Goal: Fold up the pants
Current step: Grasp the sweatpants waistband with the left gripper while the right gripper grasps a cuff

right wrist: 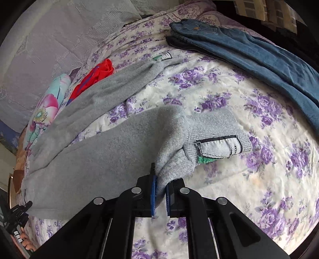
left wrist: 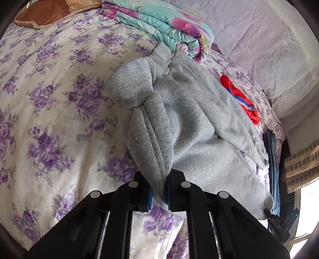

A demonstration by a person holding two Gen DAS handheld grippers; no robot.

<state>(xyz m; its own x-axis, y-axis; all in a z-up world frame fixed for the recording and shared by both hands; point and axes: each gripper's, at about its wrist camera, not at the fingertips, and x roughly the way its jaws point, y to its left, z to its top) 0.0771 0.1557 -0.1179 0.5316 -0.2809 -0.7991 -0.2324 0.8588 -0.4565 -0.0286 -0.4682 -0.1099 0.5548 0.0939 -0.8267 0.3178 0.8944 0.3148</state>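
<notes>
Our left claw [left wrist: 159, 196] is clamped on a bunched edge of the grey sweatpants [left wrist: 189, 127], and our right claw [right wrist: 161, 196] is pinching the ribbed cuff [right wrist: 211, 135] of one leg. We judge both grips lift the fabric so it can be carried over into a fold. The pants sprawl across the bed [left wrist: 49, 99], whose sheet bears purple flowers; one leg trails away toward the far waistband label [right wrist: 162, 56]. Around them: a folded floral quilt [left wrist: 159, 25] touching the pants' far end, blue jeans [right wrist: 249, 51] well apart along the bed's edge, a red garment [left wrist: 241, 99] just beside the grey cloth, and a brown pillow [left wrist: 45, 12]. The quilt and red garment crowd the folding space.
</notes>
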